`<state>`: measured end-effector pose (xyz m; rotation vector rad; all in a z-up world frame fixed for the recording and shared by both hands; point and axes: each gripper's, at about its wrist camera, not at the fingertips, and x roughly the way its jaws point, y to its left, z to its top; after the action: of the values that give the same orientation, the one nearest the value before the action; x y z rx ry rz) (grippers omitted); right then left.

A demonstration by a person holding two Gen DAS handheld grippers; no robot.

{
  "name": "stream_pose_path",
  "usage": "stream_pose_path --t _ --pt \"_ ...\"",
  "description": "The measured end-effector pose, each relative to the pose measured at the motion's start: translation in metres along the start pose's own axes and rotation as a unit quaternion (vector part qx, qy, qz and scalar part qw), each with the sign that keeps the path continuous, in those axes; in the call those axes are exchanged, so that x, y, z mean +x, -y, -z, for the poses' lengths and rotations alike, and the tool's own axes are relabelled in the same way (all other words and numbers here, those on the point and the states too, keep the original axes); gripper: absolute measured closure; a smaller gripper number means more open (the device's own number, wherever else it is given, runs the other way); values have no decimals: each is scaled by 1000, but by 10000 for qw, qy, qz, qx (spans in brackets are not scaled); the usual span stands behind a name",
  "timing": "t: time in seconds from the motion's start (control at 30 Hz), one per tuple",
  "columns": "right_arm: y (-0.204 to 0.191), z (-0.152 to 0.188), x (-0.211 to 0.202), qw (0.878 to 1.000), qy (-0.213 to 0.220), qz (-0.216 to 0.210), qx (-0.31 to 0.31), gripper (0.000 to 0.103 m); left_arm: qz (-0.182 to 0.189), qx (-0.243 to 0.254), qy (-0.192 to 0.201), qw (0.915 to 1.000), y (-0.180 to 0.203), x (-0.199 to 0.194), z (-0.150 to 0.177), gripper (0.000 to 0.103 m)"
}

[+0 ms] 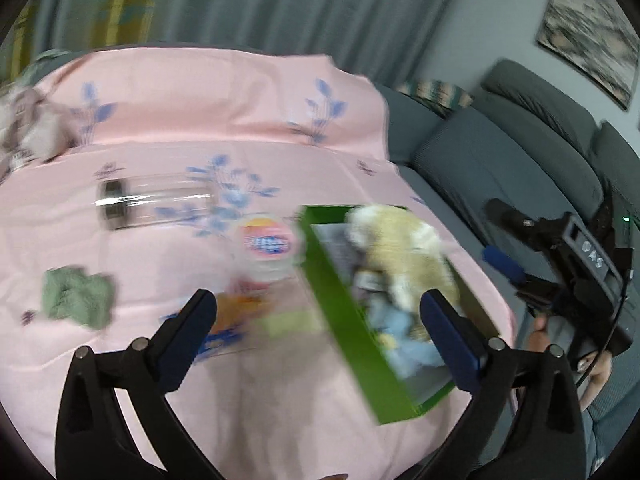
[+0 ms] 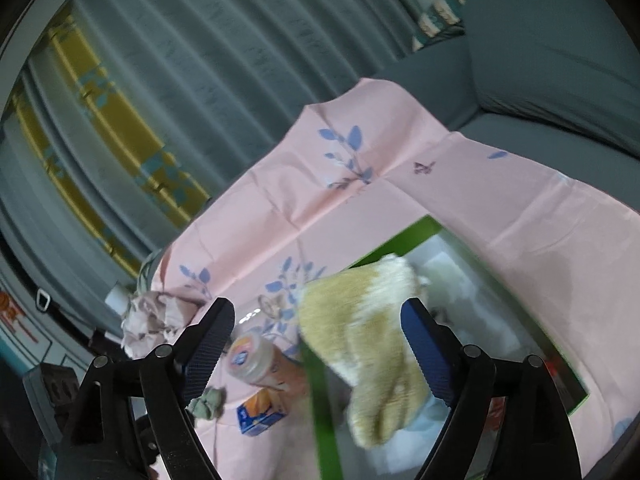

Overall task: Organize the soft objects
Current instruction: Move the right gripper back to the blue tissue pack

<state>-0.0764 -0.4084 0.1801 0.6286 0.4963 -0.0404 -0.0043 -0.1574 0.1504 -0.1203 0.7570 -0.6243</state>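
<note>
Both tongs wide apart, nothing gripped. Left gripper hovers over the pink cloth just beside the green box, which already holds the cream plush plus something pale blue under it. Right gripper sits right above that plush, its fingers either side but not closing on it. My read: plush is stowed, next soft item is the green rag, lying loose left of the left gripper, well apart from the box. Come down vertically, pinch the bulk of the bunch rather than an edge so it doesn't trail, and lift clear of the box wall before crossing. Skip the hard stuff between: the capped cup, the orange-blue carton, the clear bottle. Farther out, a crumpled pink-grey cloth sits at the far left edge; probably the last pickup. View differences: left wrist shows the rag's full position, the box contents and the right tool itself; right wrist shows the box's floor and the carton sharply, with the rag only peeking out by its left finger. Both blurred.
</note>
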Motion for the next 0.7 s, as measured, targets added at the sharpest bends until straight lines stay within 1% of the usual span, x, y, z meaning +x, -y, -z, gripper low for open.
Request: stream_pose_path --t 0.1,0.2,0.3,0.37,0.43,0.53,0.63,0.7 --pt "-27 7 4 9991 -238 -87 -336 17 -478 -244 119 9985 -39 -21 10 2" --pt "-58 19 10 9961 -505 -285 -659 17 -1001 -547 222 9932 -81 -39 22 2" --pt "-88 34 23 9909 -833 -469 -944 17 -1409 -825 152 9865 -123 -48 39 2" --pt "-110 49 43 9855 -1167 -490 -1132 17 -1570 -1013 72 9824 -145 -49 51 2" --pt "-124 64 61 9806 -1401 -372 -1323 17 -1652 -1263 12 9781 -168 -47 65 2" --pt "-141 93 93 9697 -1730 51 -1724 17 -1661 -1590 -6 9732 -193 -42 80 2" --pt "-143 112 119 9603 -2002 370 -1909 17 -1748 -1859 -179 9667 -213 -35 91 3" --pt "-138 120 133 9561 -2148 583 -1908 17 -1748 -1954 -248 9647 -219 -32 94 3"
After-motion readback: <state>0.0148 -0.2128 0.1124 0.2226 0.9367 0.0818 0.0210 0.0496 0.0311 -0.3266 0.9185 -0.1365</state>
